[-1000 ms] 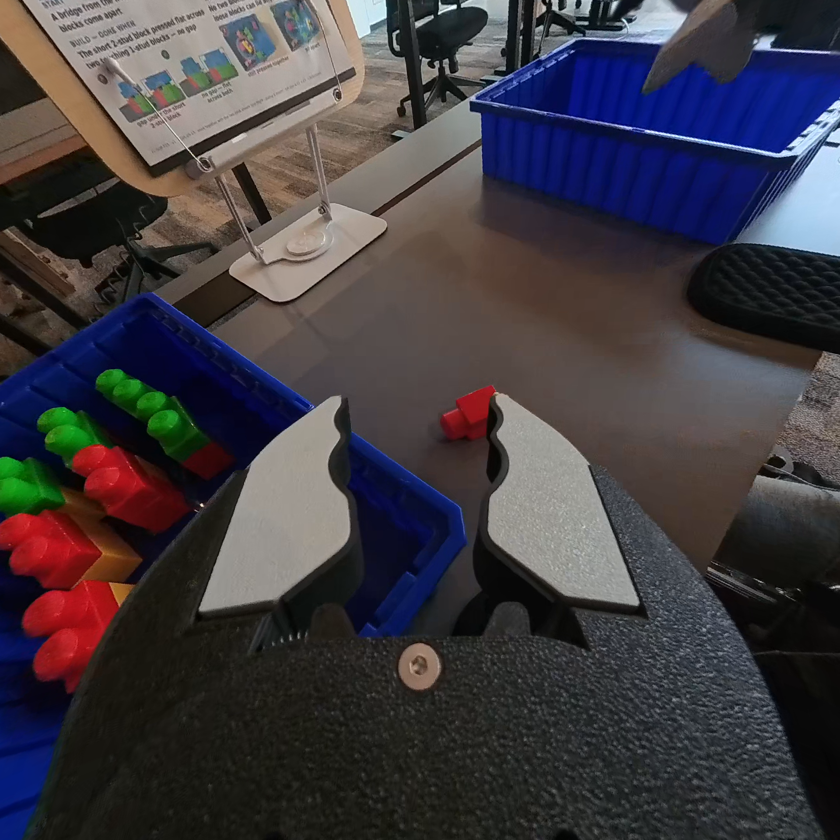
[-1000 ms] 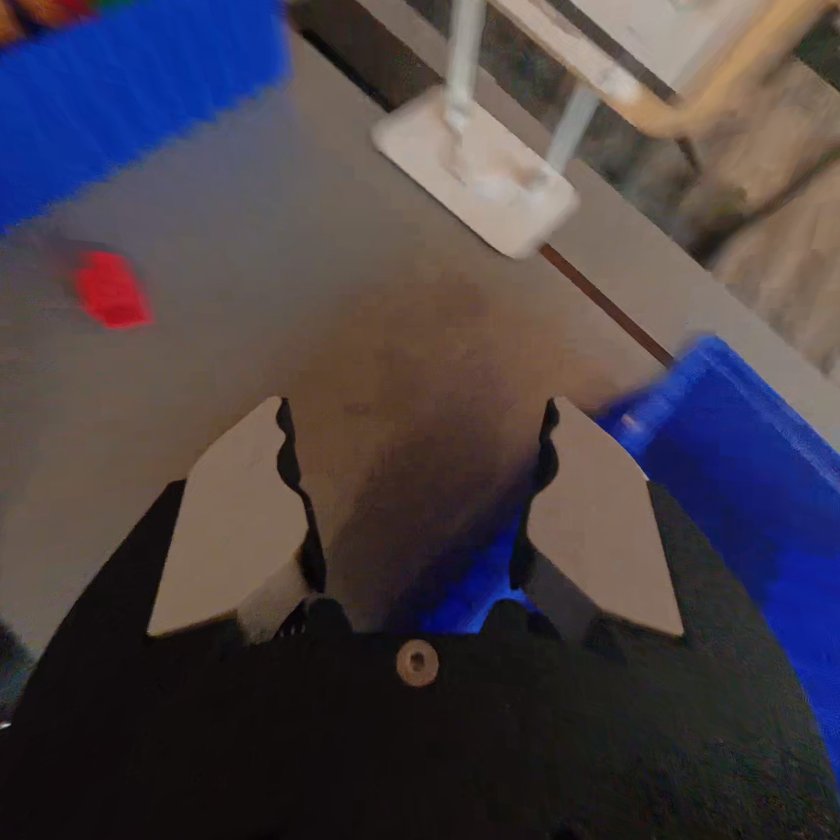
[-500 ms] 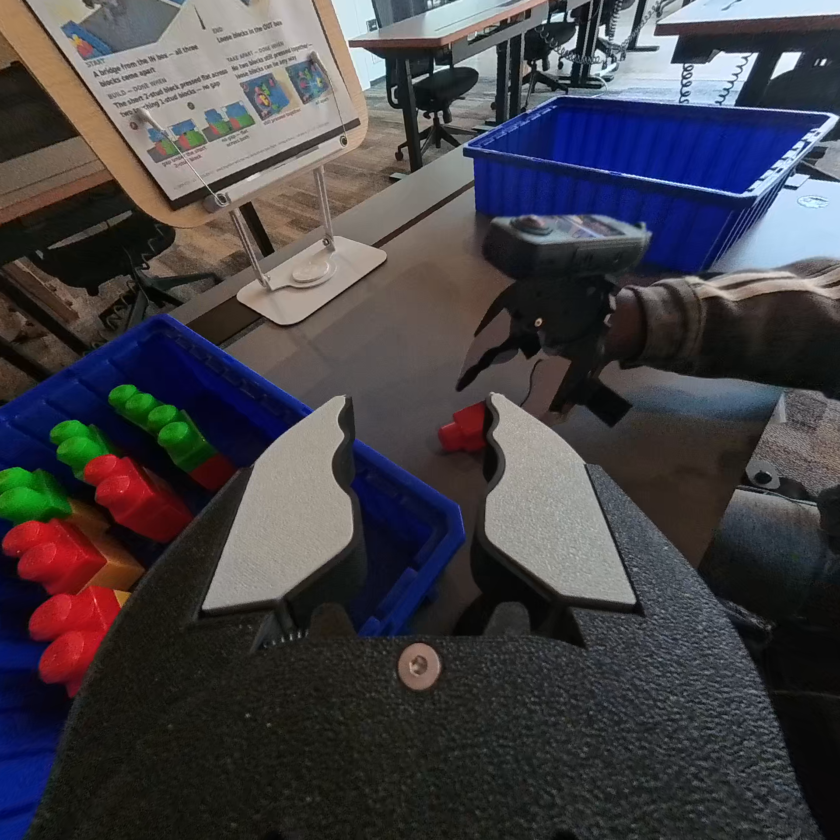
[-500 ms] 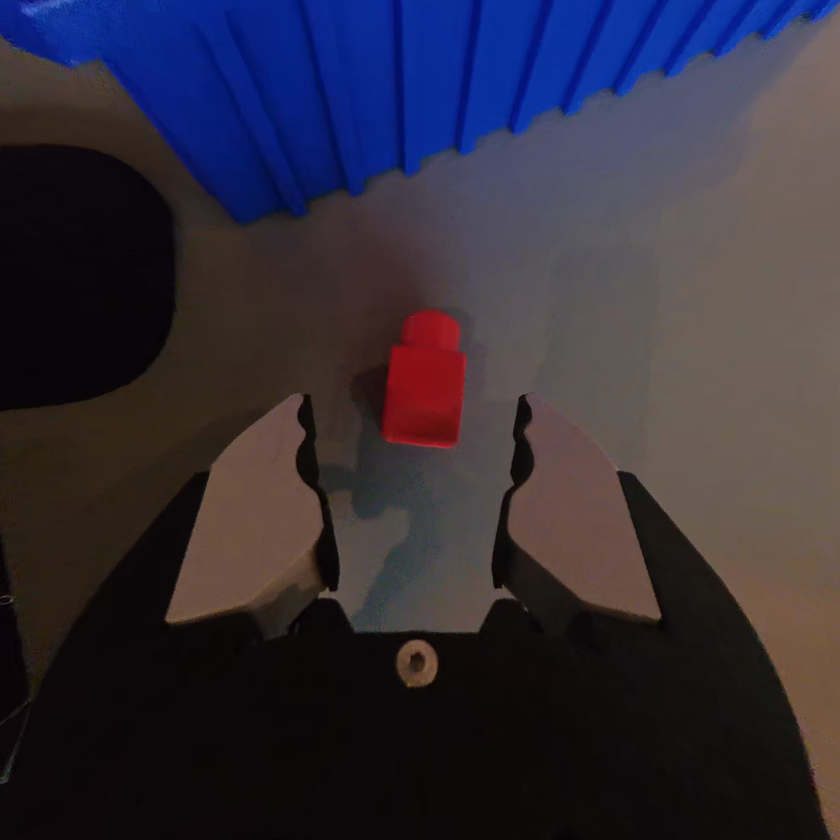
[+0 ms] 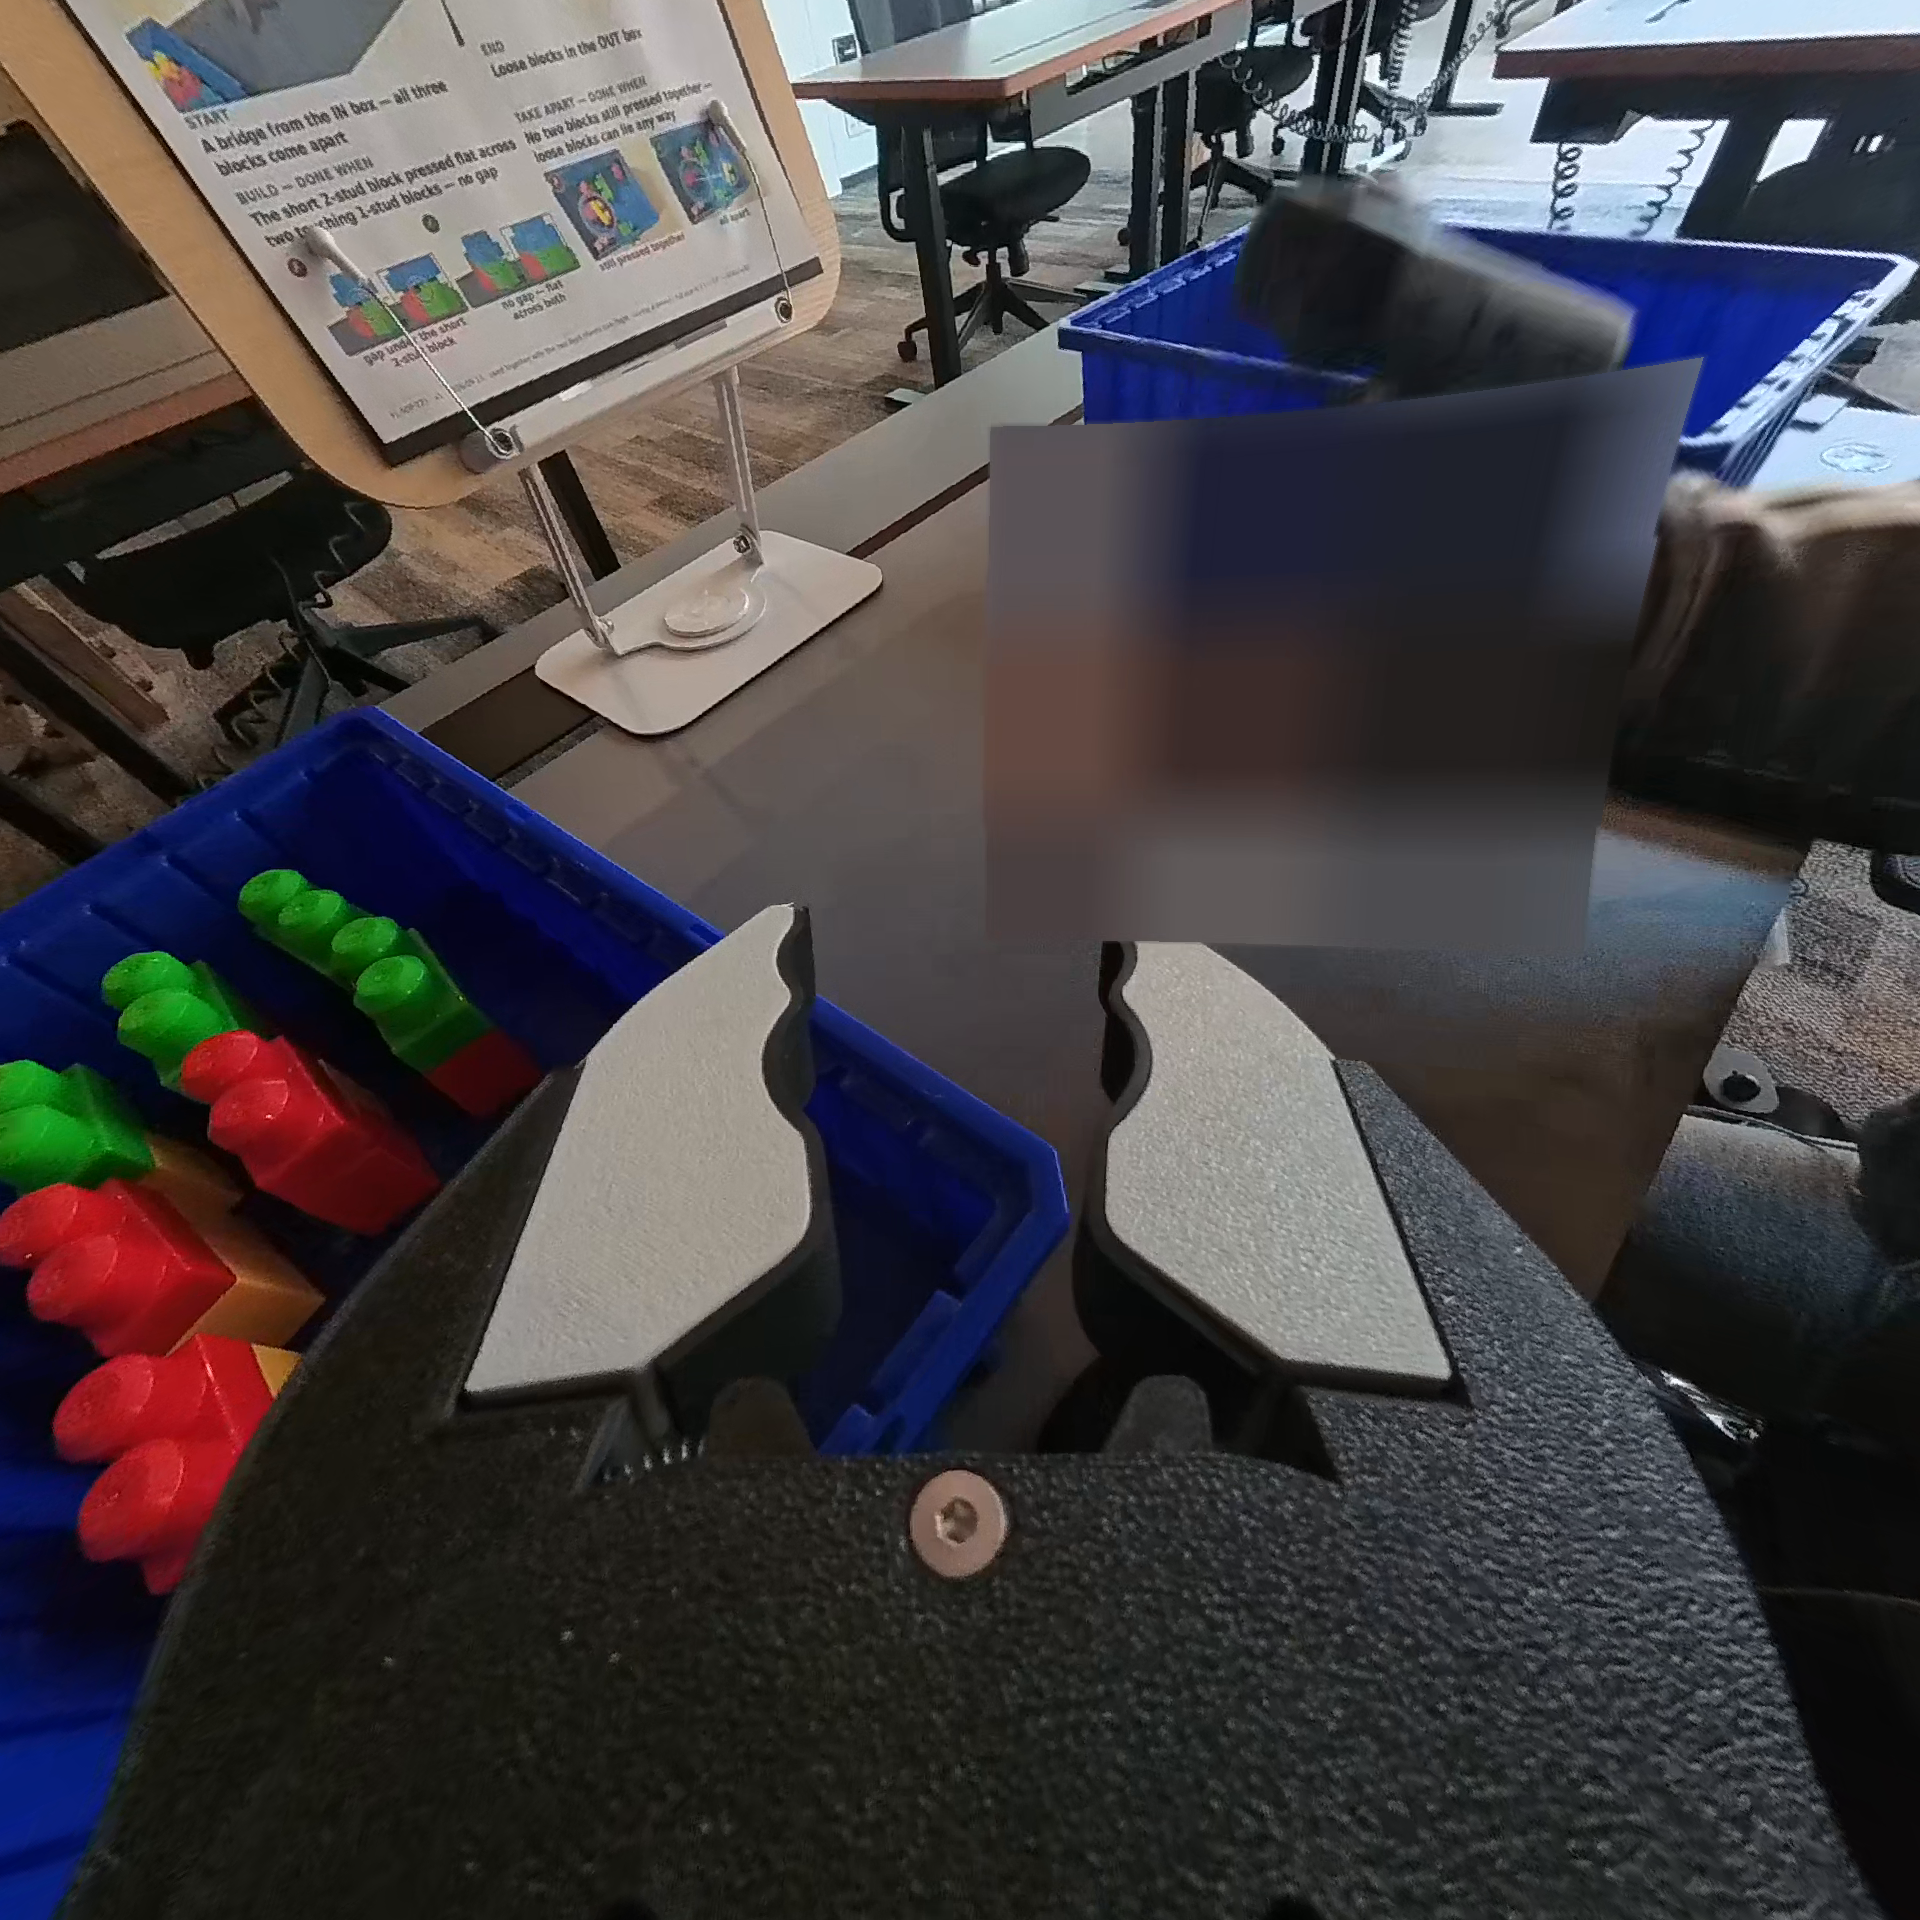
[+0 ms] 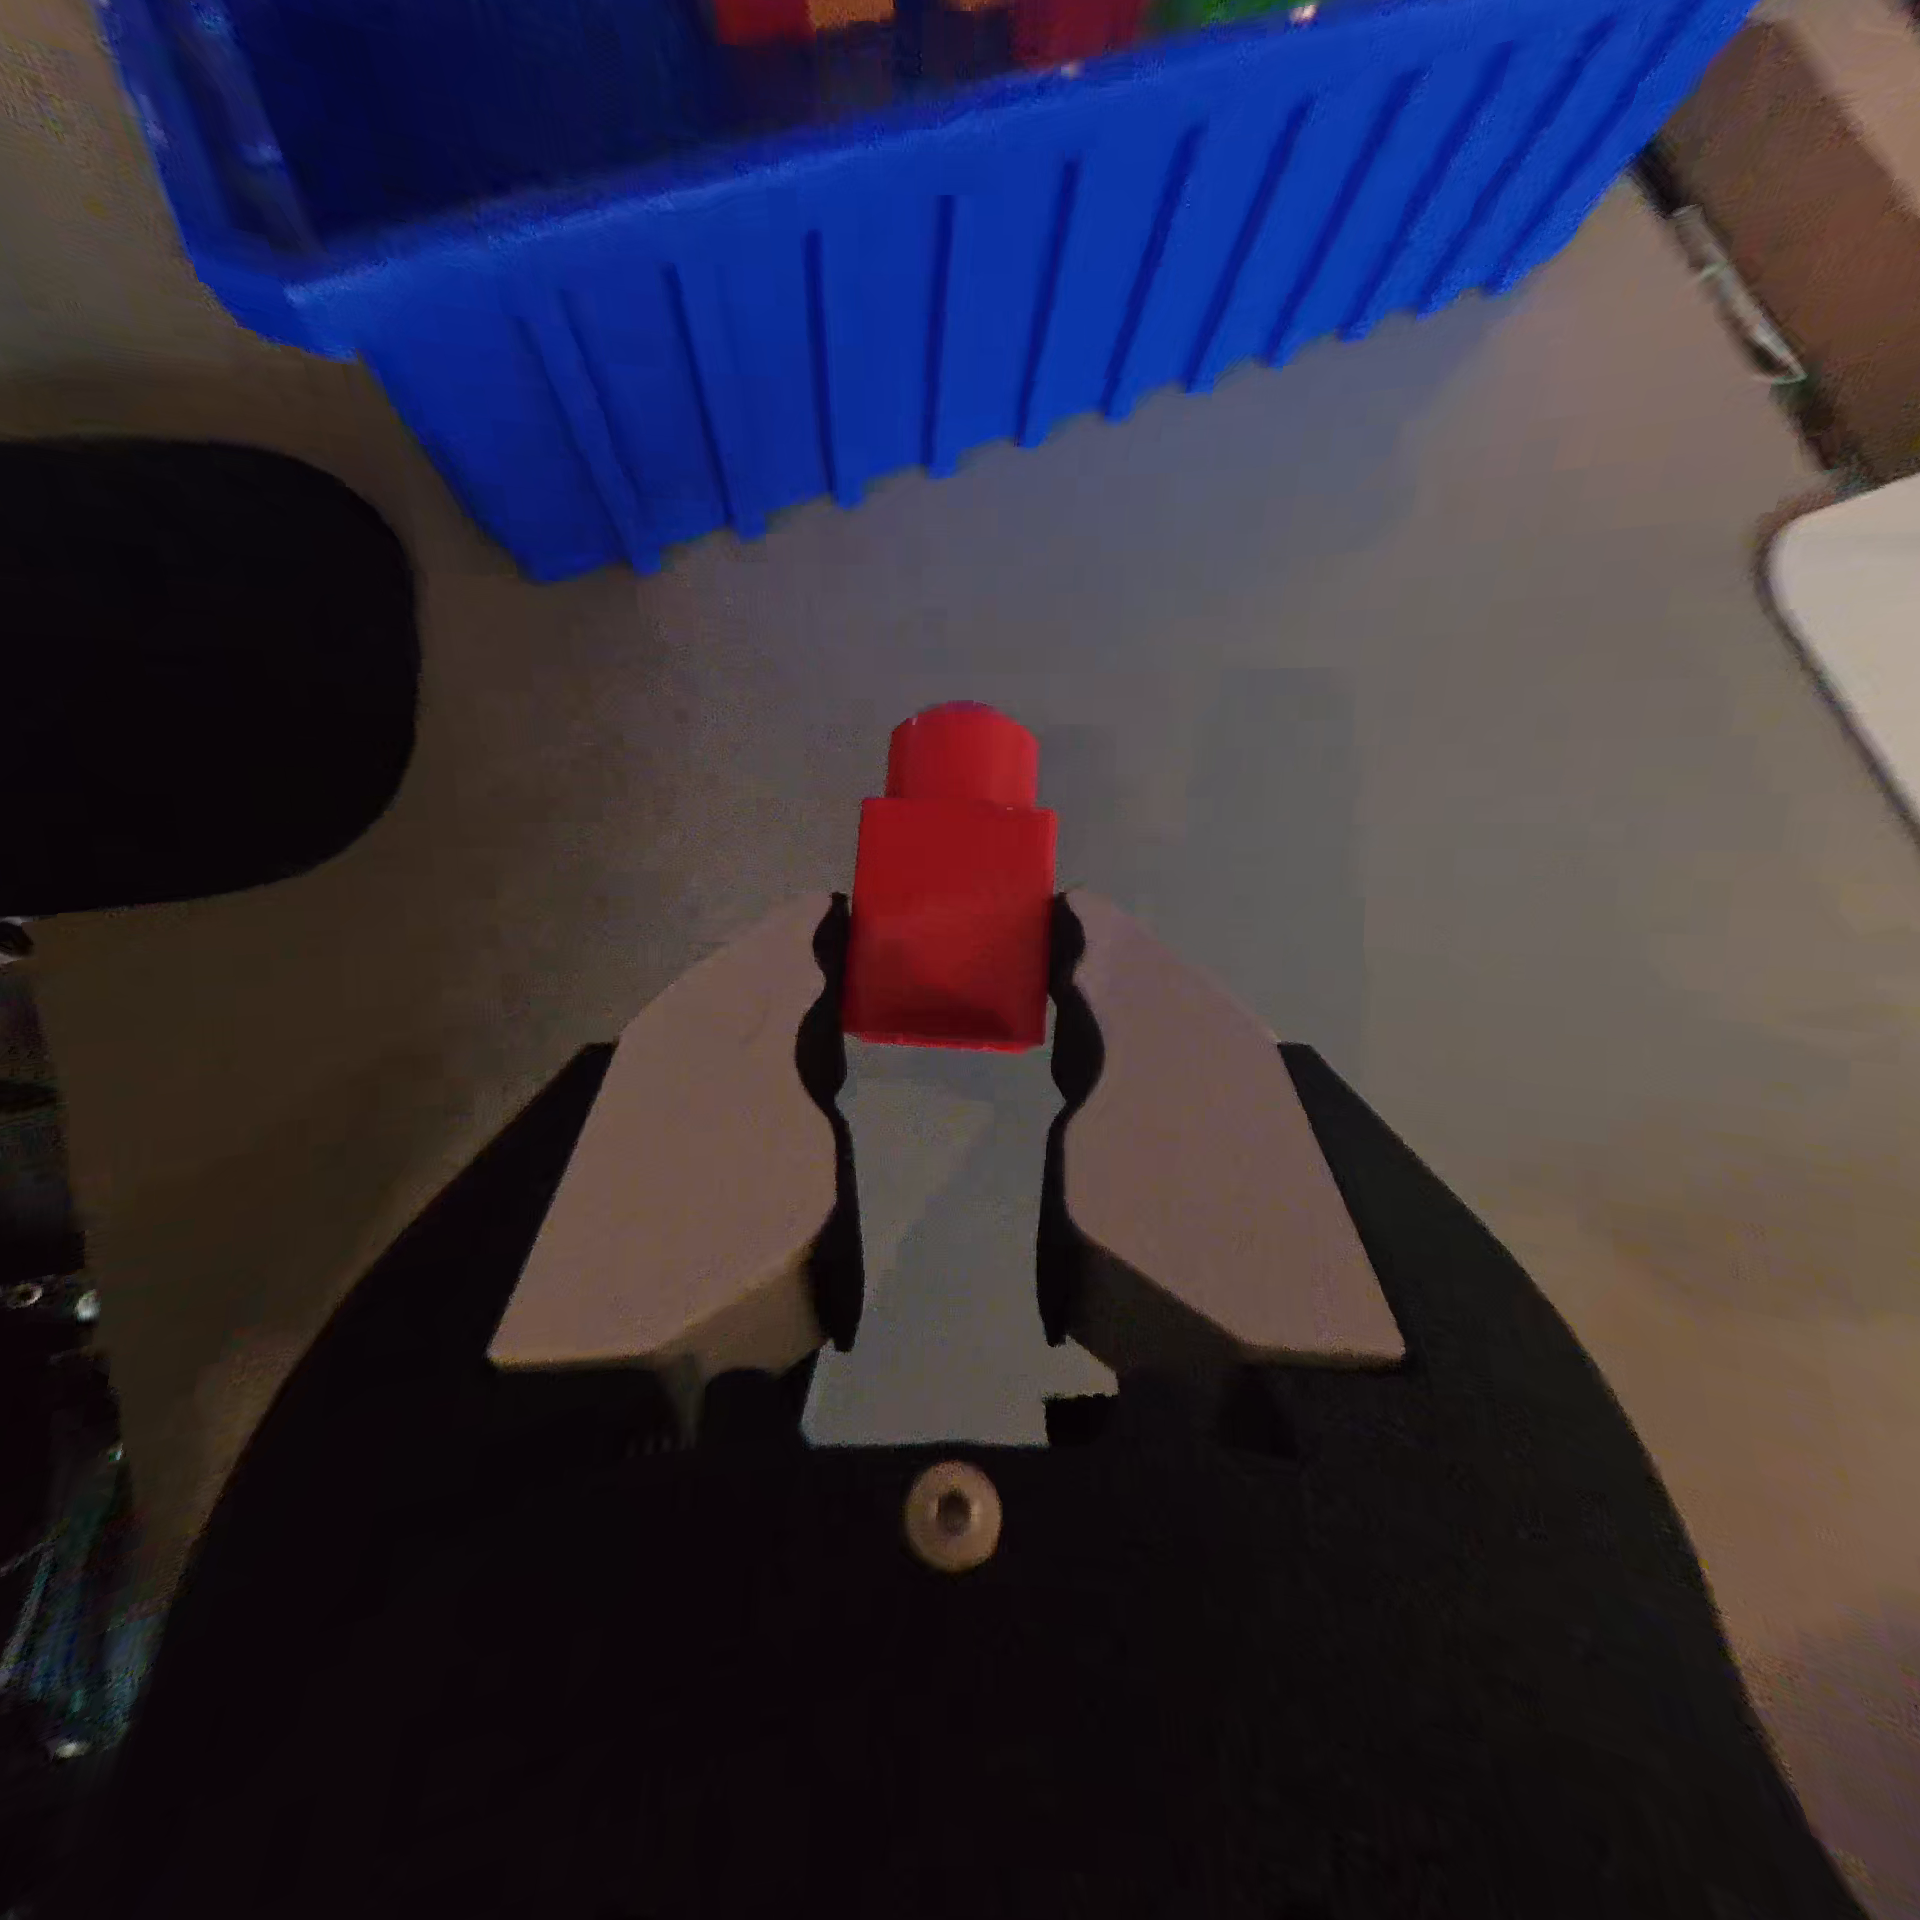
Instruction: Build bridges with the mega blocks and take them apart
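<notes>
While the right gripper (image 6: 951,966) is clamped on a red 1-stud block (image 6: 948,935), fingertips touching both its sides, stud pointing away toward the near blue bin (image 6: 831,343), block sits over the brown table (image 6: 1351,831); can't tell if it's lifted. Left gripper (image 5: 951,997) hangs w/ jaws apart, nothing in them, above the corner of the bin (image 5: 914,1132) holding red (image 5: 301,1132) & green blocks (image 5: 364,966). Instruction board on stand (image 5: 717,613) behind, 2nd blue bin (image 5: 1174,353) further back.
</notes>
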